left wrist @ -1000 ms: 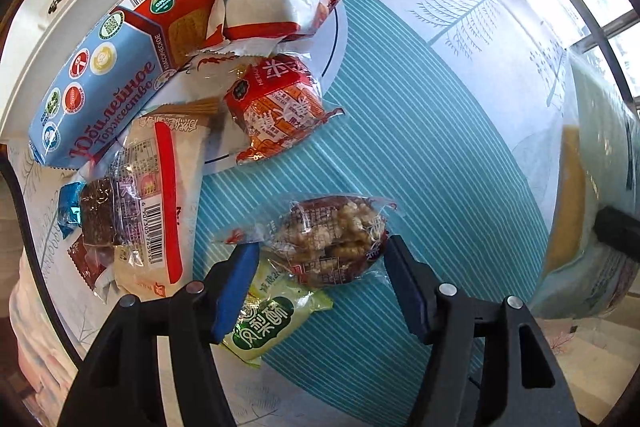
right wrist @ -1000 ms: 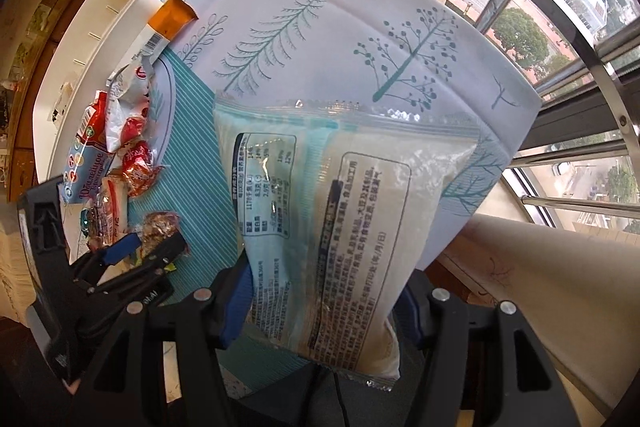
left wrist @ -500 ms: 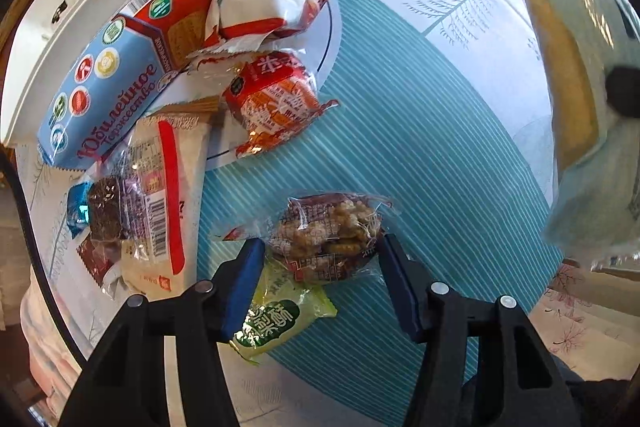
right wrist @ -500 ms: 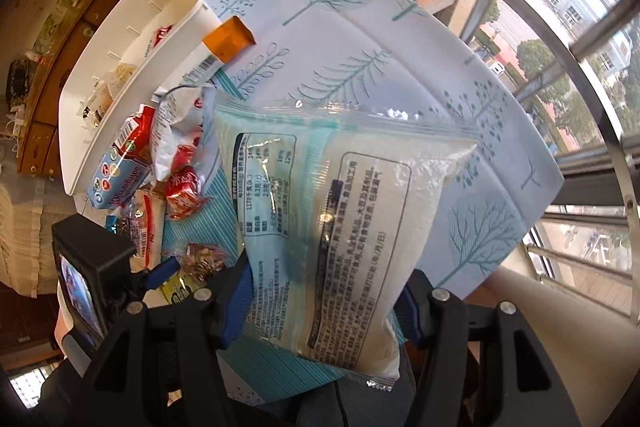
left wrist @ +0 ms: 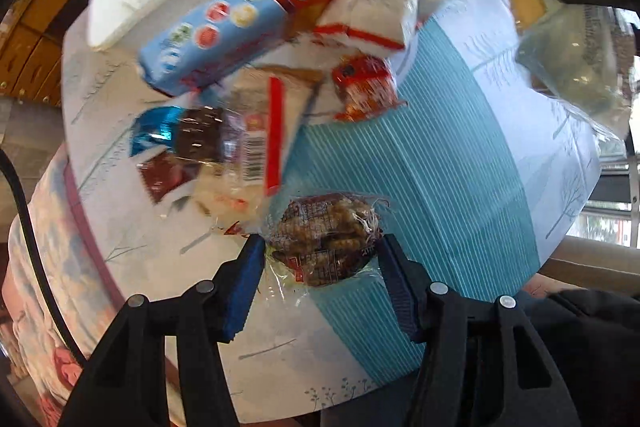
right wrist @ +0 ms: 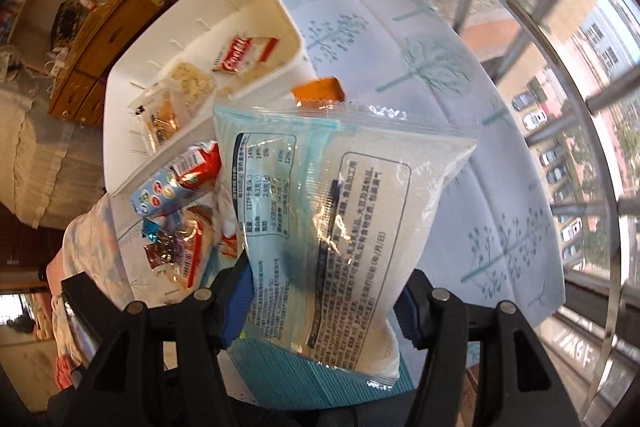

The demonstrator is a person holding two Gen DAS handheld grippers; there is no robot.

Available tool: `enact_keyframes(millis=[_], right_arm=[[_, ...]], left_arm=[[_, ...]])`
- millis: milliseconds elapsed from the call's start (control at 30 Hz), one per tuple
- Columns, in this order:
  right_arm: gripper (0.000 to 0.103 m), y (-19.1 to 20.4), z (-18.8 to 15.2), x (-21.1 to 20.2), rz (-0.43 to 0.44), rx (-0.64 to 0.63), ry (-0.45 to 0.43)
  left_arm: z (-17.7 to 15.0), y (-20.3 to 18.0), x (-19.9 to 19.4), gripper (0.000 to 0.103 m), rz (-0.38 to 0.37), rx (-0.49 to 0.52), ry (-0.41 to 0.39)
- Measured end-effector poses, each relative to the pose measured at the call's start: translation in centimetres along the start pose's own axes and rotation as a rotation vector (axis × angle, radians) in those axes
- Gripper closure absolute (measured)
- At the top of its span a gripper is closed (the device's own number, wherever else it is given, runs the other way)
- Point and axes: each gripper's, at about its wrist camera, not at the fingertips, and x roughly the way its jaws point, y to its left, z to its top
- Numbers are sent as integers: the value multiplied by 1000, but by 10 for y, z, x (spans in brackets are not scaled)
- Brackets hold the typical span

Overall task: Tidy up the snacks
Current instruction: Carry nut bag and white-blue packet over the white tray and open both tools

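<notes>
left gripper (left wrist: 320, 259): clamped on nut snack pack (left wrist: 326, 239), up off the tabletop (left wrist: 440, 167).
nut snack pack: light, crinkly, lumpy; crumbs break, so hold the middle, soft squeeze.
right gripper (right wrist: 326, 295): clamped on big pale bag (right wrist: 340, 211), sticking out in front.
big pale bag: light, floppy, slippery; grab low.
white tray (right wrist: 256, 3): far ahead, prob. where both go.

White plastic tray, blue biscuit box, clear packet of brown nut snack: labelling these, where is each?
White plastic tray (right wrist: 280, 27): right wrist view, bare inner wall.
Blue biscuit box (left wrist: 212, 31): left wrist view, blue face.
Clear packet of brown nut snack (left wrist: 326, 239): left wrist view, packet's middle.
</notes>
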Motion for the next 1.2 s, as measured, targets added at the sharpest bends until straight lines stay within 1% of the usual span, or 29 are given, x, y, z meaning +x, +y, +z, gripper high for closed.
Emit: enact_keyframes(millis=[100,167,233,367,433,567,700,833,1000,1200], right_arm=[[42,12,14,-4,13,-49,-16],[42,20,23,-9,25,-81,-34],[42,26,33,-13,37,-108,-52],[42,36,52,-21,59,-152,-88],[42,40,61,-26,70,-167,-111],[42,45,76,-35,89,-193,-159],[42,48,86,-45,95,-230,-223],[42,50,94,-48,90,-266,-276],[42,49,102,-39,105,-286,-298],[41,53,108,-25,138,-307,-325]], left_arm=[[-2,13,-34,46,16,-34,-56],[3,24,-54,46,34,-59,-102],[14,30,-76,46,60,-79,-158],[41,40,-114,46,92,-113,-244],[55,47,-128,46,102,-129,-285],[77,61,-145,46,120,-168,-354],[94,67,-157,46,123,-220,-421],[106,76,-161,46,132,-265,-482],[115,91,-156,46,94,-334,-549],[121,103,-140,46,39,-380,-625]])
